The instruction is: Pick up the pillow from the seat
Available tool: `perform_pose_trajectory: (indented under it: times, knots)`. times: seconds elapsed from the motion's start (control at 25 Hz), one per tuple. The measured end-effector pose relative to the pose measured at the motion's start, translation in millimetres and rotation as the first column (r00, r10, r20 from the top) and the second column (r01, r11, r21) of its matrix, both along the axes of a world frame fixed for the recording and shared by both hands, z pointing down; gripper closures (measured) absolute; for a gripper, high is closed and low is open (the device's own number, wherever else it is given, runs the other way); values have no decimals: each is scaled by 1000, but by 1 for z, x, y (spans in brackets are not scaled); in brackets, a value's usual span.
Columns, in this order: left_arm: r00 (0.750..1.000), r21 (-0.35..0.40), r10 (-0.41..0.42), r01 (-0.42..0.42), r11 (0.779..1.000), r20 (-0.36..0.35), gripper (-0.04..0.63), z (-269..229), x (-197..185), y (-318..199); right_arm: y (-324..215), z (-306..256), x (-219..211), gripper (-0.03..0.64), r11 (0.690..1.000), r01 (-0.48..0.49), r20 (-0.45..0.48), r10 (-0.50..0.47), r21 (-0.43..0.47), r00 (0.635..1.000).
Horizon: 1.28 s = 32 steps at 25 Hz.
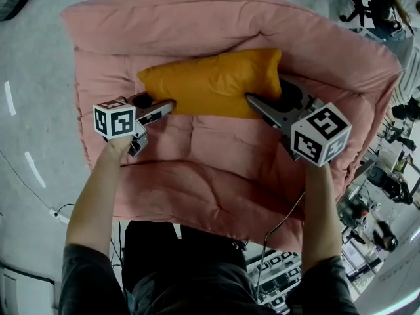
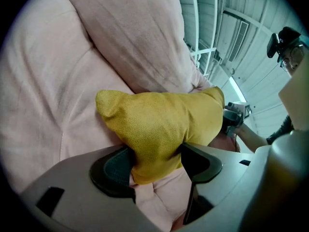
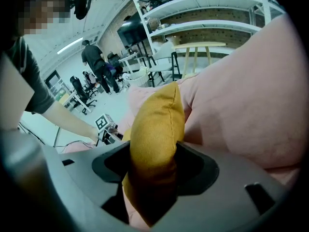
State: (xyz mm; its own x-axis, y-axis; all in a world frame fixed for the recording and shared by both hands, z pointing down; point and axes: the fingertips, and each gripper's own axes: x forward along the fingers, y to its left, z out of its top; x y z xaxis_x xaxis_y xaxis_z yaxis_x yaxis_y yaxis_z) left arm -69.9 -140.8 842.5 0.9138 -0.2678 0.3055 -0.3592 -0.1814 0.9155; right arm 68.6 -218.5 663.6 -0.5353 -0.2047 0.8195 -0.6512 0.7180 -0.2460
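An orange-yellow pillow [image 1: 210, 83] lies across the pink padded seat [image 1: 216, 169], against its backrest. My left gripper [image 1: 161, 110] is at the pillow's left end, and in the left gripper view [image 2: 155, 166] both pads pinch a corner of the pillow [image 2: 164, 124]. My right gripper [image 1: 254, 101] is at the pillow's right end. In the right gripper view [image 3: 152, 166] the pillow [image 3: 154, 129] stands edge-on and fills the gap between the pads. The pillow still rests on the seat [image 2: 43, 91].
The pink backrest [image 3: 251, 100] rises right behind the pillow. Grey floor [image 1: 33, 58] surrounds the seat, with office chairs [image 1: 367, 5] at the far right. Shelving [image 3: 203, 8], a wooden table [image 3: 198, 47] and people [image 3: 94, 57] stand in the background.
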Motion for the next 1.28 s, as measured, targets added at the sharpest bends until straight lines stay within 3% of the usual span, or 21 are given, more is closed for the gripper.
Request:
perform_pose_trajectory:
  times: [0.28,0.6,1.0,1.28]
  knots:
    - [1000,15,-3,3,1000,9,291,-7,3,-2,4,-9,3,380,1000,4,5,-4,16,1000]
    - [998,43,-30,28,999,47,321,-36,-1,0,10,-29,10,385,1000,-20,45,19,22,999]
    - [995,124,-65,55,991,75,348,-118,13,-6,16,-113,28,390,993,-11,75,2,118,997]
    - [986,241,-121,91,966,115,353,-204,7,-8,29,-189,38,390,979,-38,150,8,200,989]
